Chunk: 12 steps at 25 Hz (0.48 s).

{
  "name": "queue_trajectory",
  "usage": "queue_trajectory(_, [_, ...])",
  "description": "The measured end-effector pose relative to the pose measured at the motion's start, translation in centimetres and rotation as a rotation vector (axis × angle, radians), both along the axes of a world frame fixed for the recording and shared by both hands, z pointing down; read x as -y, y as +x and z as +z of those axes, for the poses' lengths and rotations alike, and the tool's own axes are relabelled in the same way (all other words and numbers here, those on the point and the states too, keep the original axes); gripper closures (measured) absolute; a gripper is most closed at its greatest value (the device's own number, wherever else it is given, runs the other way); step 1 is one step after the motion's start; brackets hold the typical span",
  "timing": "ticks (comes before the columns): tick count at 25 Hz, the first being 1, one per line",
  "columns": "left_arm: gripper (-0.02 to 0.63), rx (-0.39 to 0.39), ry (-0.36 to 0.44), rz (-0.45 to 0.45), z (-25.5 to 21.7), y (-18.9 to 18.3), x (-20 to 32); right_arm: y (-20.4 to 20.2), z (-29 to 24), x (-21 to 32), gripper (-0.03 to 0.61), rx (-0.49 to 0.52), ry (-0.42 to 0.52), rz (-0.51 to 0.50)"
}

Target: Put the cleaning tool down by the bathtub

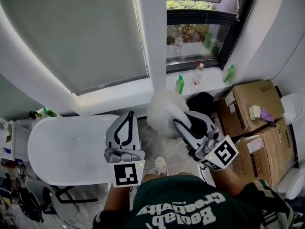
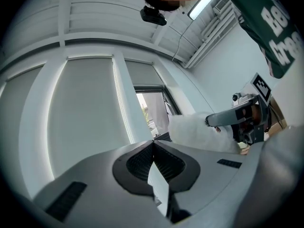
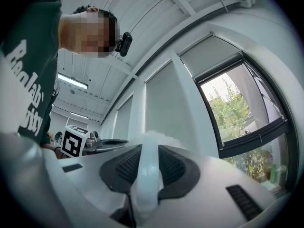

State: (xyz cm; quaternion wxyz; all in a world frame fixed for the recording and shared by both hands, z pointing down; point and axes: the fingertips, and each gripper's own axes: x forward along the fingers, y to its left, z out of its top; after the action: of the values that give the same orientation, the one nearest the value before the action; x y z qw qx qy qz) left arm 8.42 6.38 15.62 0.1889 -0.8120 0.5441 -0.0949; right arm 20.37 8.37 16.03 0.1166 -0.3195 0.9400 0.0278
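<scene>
The cleaning tool is a white fluffy duster (image 1: 162, 109) on a white handle (image 3: 146, 175). My right gripper (image 1: 175, 116) is shut on that handle, and the fluffy head sticks out past its jaws (image 3: 159, 137). The left gripper view shows the duster head (image 2: 197, 133) beside the right gripper's body. The white bathtub (image 1: 71, 147) lies at the left, under the blind. My left gripper (image 1: 128, 116) hangs over the tub's right end, shut with nothing in it (image 2: 153, 144). Both grippers point toward the window wall.
Green and clear bottles (image 1: 179, 84) stand on the window sill. Cardboard boxes (image 1: 249, 104) are stacked at the right, with a black bag (image 1: 202, 101) beside them. A white pillar (image 1: 155, 42) rises between the blind and the window. The person's shoe (image 1: 160, 165) stands on the floor between the grippers.
</scene>
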Motion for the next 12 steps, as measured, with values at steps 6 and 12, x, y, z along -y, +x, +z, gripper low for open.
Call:
queue_trajectory(6, [0.612, 0.002, 0.018, 0.014, -0.3, -2.0, 2.9, -2.4, 0.1, 2.9, 0.479, -0.008, 0.007, 0.002])
queue_trajectory(12, [0.612, -0.012, 0.016, 0.016, 0.0, -3.2, 4.9, -3.7, 0.1, 4.8, 0.479, -0.01, 0.008, -0.001])
